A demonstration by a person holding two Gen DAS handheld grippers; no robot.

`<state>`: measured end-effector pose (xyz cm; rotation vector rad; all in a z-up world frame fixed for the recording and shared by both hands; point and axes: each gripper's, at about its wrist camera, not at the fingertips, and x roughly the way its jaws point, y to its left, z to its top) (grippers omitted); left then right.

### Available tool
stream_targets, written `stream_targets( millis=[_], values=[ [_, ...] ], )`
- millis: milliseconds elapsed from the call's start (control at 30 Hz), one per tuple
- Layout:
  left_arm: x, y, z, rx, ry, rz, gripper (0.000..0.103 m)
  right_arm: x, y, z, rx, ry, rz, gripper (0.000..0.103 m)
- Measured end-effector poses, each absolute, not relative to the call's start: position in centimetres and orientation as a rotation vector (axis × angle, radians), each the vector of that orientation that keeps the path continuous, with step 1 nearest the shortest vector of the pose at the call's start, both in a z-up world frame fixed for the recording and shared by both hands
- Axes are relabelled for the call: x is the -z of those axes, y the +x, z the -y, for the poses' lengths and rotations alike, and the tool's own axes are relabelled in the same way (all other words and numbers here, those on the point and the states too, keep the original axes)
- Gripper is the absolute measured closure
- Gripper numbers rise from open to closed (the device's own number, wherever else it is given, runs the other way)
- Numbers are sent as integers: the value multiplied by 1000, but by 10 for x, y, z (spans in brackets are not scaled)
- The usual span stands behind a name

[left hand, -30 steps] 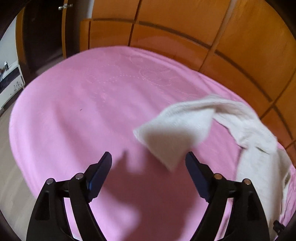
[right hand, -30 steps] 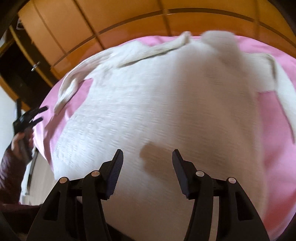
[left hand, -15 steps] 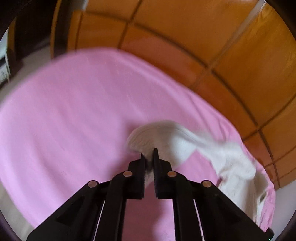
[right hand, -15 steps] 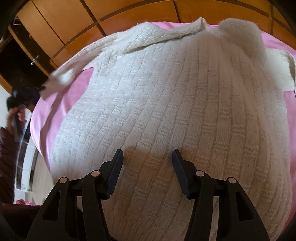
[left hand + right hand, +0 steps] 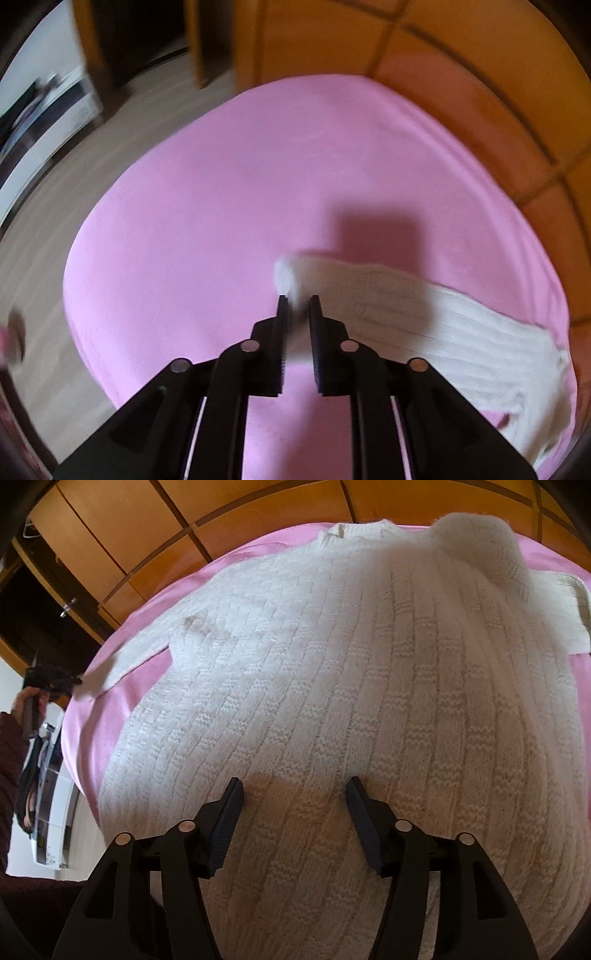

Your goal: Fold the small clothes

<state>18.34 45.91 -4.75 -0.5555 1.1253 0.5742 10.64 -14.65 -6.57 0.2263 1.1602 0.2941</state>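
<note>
A white knitted sweater (image 5: 351, 686) lies spread on the pink bed sheet (image 5: 110, 716). My left gripper (image 5: 297, 299) is shut on the cuff of the sweater's sleeve (image 5: 424, 317) and holds it stretched out to the left over the sheet (image 5: 207, 221). In the right wrist view the left gripper (image 5: 55, 679) shows at the far left, pinching the sleeve end (image 5: 99, 674). My right gripper (image 5: 293, 786) is open and empty, its fingers just above the sweater's lower body. The other sleeve (image 5: 554, 616) lies folded at the right.
Orange wooden wardrobe panels (image 5: 443, 55) stand behind the bed. The floor (image 5: 55, 229) and the bed's left edge show at the left. A white appliance (image 5: 55, 812) stands on the floor by the bed.
My left gripper closed on the sleeve cuff and pulled the sleeve straight out to the left. My right gripper stayed open over the sweater's body.
</note>
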Motion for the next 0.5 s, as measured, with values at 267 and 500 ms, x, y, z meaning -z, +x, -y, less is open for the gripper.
stream_targets(
  millis=[267,500],
  values=[
    [22,141,-442,-741,-464,-1026,49,67,106,142,-304,228,-1149,34],
    [-5,123,-293,-317,-343,-848,31,44,98,180,-205,270,-1082,34]
  ],
)
